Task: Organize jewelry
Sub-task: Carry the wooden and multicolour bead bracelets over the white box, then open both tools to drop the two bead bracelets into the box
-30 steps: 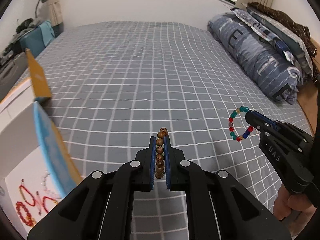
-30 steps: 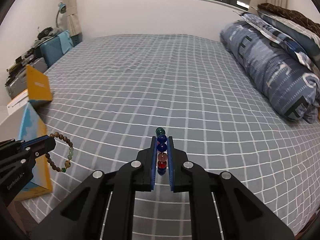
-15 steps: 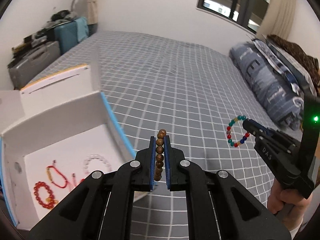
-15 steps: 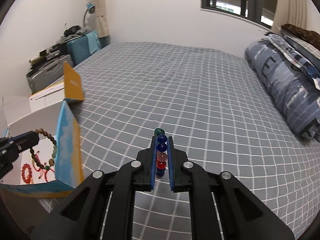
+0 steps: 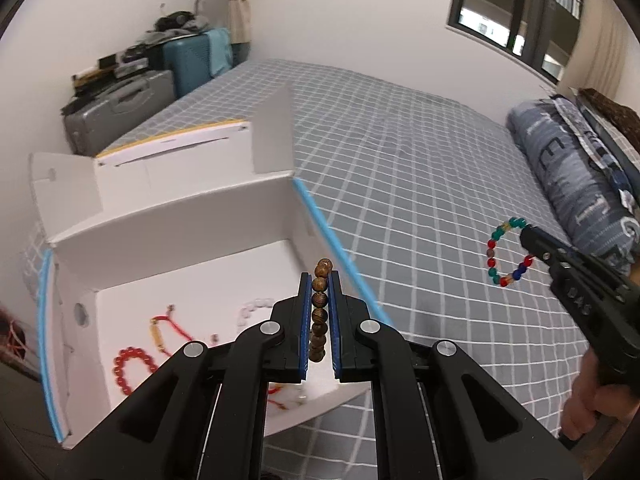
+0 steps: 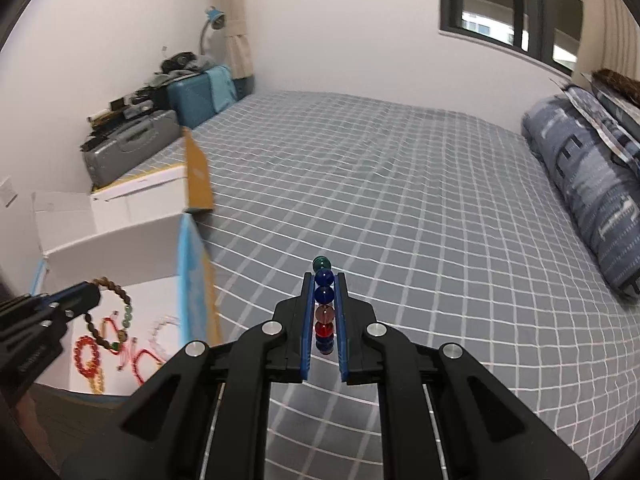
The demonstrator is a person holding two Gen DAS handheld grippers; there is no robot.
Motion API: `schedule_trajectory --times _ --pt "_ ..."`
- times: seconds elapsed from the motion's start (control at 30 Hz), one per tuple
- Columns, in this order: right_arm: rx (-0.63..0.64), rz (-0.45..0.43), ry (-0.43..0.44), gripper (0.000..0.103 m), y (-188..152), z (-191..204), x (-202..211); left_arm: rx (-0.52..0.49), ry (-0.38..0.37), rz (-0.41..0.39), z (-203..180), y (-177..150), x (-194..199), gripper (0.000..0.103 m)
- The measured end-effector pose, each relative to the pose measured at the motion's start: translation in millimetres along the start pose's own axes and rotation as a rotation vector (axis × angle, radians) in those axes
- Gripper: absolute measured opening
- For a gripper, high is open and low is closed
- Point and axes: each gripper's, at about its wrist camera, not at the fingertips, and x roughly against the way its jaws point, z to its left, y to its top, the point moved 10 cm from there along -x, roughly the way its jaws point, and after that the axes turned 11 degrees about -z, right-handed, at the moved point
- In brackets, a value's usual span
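Observation:
My left gripper (image 5: 320, 280) is shut on a brown wooden bead bracelet (image 5: 319, 312) and holds it above the open white box (image 5: 180, 220) with blue edges. The bracelet also shows in the right wrist view (image 6: 114, 312), hanging over the box (image 6: 120, 248). My right gripper (image 6: 323, 280) is shut on a multicoloured glass bead bracelet (image 6: 323, 308), held over the bed to the right of the box; it also shows in the left wrist view (image 5: 506, 254). Inside the box lie a red bead bracelet (image 5: 128, 364), red cord pieces (image 5: 168, 326) and a white bead bracelet (image 5: 252, 308).
The grey checked bed (image 5: 420, 168) spreads ahead. Blue pillows (image 5: 576, 176) lie at the right. Suitcases (image 5: 120, 112) and clutter stand by the left wall. The box's flaps (image 5: 272, 136) stand up at its far side.
Both grippers have swung left toward the box. My left gripper now hangs the wooden bracelet over the box's inside, which has come into fuller view. Both stay shut.

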Motion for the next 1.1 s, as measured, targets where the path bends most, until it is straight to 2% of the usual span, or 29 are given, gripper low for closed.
schedule_trajectory --times 0.3,0.43,0.57,0.67,0.77,0.97,1.1 --pt "0.1 -0.049 0.162 0.009 10 105 12 0.063 0.129 0.002 62 -15 8 0.008" --pt "0.135 -0.016 0.212 0.009 -3 145 -3 0.091 0.165 0.022 91 -26 5 0.008" --pt "0.149 0.059 0.244 0.009 -22 177 -31 0.123 0.211 0.054 120 -41 -4 0.008" --pt "0.145 0.11 0.253 0.009 -34 185 -48 0.157 0.217 0.087 139 -56 -11 0.008" --pt "0.15 0.154 0.244 0.009 -48 189 -63 0.175 0.274 0.115 160 -68 -18 0.008" --pt "0.175 0.213 0.239 0.009 -69 195 -76 0.175 0.285 0.145 165 -77 -19 0.008" --pt "0.18 0.219 0.257 0.011 -73 200 -75 0.169 0.285 0.143 162 -76 -14 0.013"
